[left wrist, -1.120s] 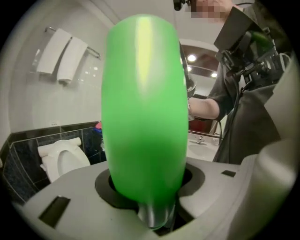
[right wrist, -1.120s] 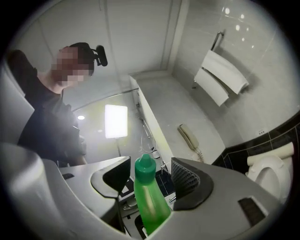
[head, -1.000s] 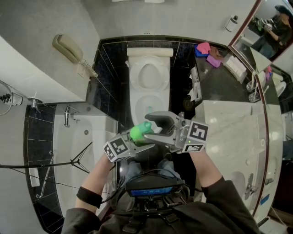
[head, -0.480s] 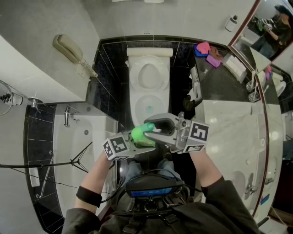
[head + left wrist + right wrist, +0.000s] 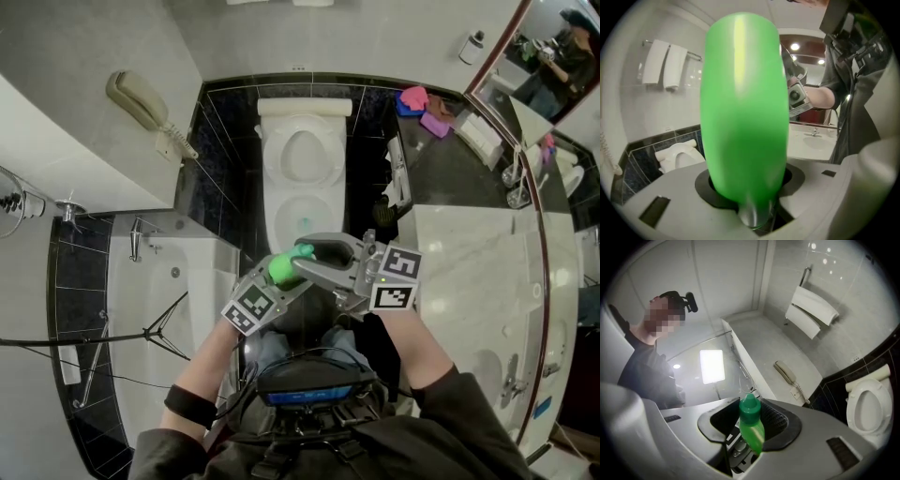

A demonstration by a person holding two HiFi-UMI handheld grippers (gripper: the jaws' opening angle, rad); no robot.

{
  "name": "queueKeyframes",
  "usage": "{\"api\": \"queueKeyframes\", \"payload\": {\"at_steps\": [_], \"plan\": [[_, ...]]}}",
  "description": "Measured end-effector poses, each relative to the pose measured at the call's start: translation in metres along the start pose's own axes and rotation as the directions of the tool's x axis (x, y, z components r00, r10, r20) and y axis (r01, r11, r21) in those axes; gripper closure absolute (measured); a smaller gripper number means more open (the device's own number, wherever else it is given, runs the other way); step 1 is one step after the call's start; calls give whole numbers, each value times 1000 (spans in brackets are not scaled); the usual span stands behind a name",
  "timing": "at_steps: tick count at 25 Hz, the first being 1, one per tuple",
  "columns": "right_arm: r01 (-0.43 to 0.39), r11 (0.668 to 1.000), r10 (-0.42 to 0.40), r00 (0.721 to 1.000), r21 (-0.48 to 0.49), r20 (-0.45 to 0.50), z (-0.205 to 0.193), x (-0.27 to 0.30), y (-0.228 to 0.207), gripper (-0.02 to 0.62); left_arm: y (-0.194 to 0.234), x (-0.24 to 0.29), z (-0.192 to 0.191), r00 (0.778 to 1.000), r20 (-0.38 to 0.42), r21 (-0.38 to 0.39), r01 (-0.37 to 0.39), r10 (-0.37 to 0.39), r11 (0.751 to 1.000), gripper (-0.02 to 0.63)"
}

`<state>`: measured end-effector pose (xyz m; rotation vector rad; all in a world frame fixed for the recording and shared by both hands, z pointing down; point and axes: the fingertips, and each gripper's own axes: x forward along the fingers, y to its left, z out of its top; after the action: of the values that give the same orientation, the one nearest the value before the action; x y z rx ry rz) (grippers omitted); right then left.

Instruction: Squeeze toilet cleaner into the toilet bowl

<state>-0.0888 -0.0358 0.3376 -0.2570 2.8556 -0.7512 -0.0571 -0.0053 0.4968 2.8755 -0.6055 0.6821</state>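
Note:
In the head view I hold a green toilet cleaner bottle (image 5: 282, 268) in front of me, its darker green cap (image 5: 303, 251) aimed at the white toilet (image 5: 272, 159) beyond. My left gripper (image 5: 284, 278) is shut on the bottle's body, which fills the left gripper view (image 5: 743, 108). My right gripper (image 5: 315, 255) comes from the right; its jaws have just been closing and now sit on the bottle's neck below the cap (image 5: 749, 408). The toilet's lid is up and the bowl (image 5: 298, 221) is open.
A wall phone (image 5: 141, 101) hangs at the left above the bathtub (image 5: 159, 309). The marble vanity counter (image 5: 469, 262) runs along the right below a mirror. Pink cloths (image 5: 419, 101) lie on the dark shelf beside the cistern. A dark item (image 5: 386, 212) stands right of the toilet.
The right jaws narrowed from wide around the cap to closed on the bottle's neck. The left gripper shifted and turned, tipping the bottle more towards the toilet.

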Motion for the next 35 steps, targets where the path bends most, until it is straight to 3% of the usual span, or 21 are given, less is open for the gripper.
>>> {"api": "queueKeyframes", "payload": {"at_steps": [4,9,14,18,24,28,31,35], "plan": [[121,984,-117,992,127,-44,-10,1,-18,440,26,8,-13,977,-19,-5,-214,214,977,410],[239,945,-226,970,224,-85,-22,-2,-32,440,51,12,-40,899,-60,1,-435,434,901,410],[309,908,-284,951,282,-124,-31,-3,-41,440,65,9,-51,836,-82,47,-540,542,840,410],[342,888,-309,939,308,-152,-36,-4,-44,440,68,9,-56,816,-92,62,-567,570,822,410],[338,892,-310,941,300,-138,-34,-3,-45,433,66,11,-55,835,-89,45,-542,544,839,410],[311,921,-297,950,234,-92,-27,-1,-43,371,57,14,-50,882,-73,24,-465,466,885,410],[261,954,-254,965,150,-64,-21,1,-39,307,44,13,-39,930,-49,-12,-364,364,931,410],[143,990,-143,990,-14,-22,-7,1,-24,295,19,8,-14,992,7,-64,-124,125,990,410]]}}
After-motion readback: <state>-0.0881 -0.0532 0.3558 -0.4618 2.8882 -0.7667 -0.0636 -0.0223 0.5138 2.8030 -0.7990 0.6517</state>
